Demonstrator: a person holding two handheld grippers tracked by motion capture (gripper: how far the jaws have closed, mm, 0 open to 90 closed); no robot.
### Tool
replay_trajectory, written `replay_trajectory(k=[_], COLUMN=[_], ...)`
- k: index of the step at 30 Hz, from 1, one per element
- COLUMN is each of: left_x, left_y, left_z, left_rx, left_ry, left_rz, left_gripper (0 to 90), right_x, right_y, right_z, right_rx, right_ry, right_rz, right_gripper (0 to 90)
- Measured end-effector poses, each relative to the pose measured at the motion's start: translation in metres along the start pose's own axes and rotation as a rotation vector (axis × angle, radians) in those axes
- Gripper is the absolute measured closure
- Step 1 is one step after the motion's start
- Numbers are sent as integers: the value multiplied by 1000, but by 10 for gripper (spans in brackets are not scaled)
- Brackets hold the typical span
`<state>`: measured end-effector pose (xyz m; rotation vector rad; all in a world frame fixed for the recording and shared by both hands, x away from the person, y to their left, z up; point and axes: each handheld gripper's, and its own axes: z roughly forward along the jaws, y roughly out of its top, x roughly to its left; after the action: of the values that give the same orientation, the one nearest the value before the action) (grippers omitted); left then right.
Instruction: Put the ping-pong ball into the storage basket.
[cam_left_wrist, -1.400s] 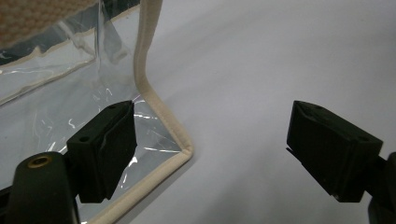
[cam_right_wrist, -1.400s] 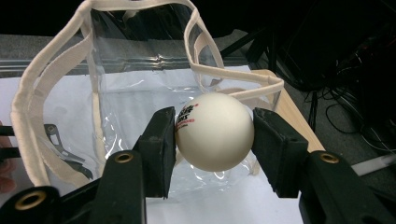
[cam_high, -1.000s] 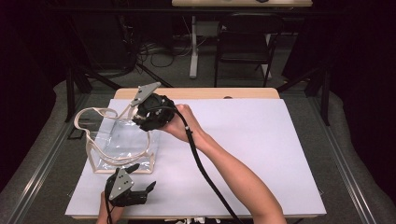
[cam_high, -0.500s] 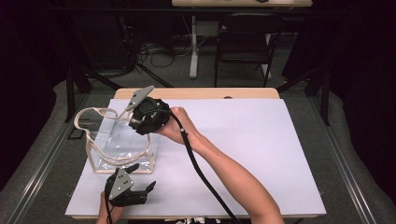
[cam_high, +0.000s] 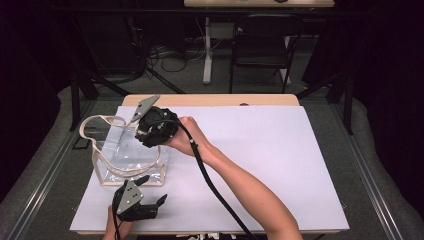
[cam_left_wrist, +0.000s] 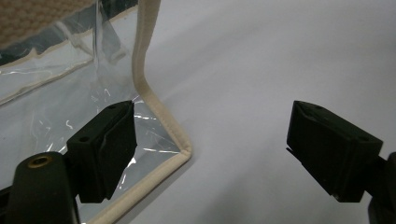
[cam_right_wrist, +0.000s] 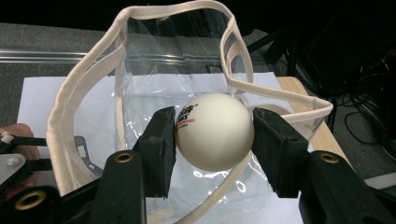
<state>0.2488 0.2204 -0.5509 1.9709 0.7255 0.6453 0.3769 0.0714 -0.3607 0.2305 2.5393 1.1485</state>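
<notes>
A clear plastic bag with beige trim stands open on the left of the white sheet. My right gripper hangs over the bag's far right rim, pointing down into its mouth. In the right gripper view it is shut on a white ball with red and black print, held just above the opening, with the trim looping behind it. My left gripper rests near the front edge, open. In the left gripper view its jaws stand wide apart beside the bag's near corner.
The white sheet covers the table and stretches far to the right of the right forearm. A strip of wooden tabletop shows at the back. Beyond it stand a black chair and stand legs, with cables on the floor.
The right gripper has carried the ball a little left and down, closer over the bag's mouth. The left gripper has stayed in place.
</notes>
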Motion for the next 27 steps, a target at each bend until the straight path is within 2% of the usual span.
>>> replay_trajectory(k=[27], left_x=[0], left_y=[0], left_z=[0], left_rx=[-2], left_ry=[0], left_rz=[-3], left_gripper=[163], right_x=[10], right_y=[1], right_z=[17], right_rx=[59], right_ry=[44], right_rz=[-14], right_gripper=[505])
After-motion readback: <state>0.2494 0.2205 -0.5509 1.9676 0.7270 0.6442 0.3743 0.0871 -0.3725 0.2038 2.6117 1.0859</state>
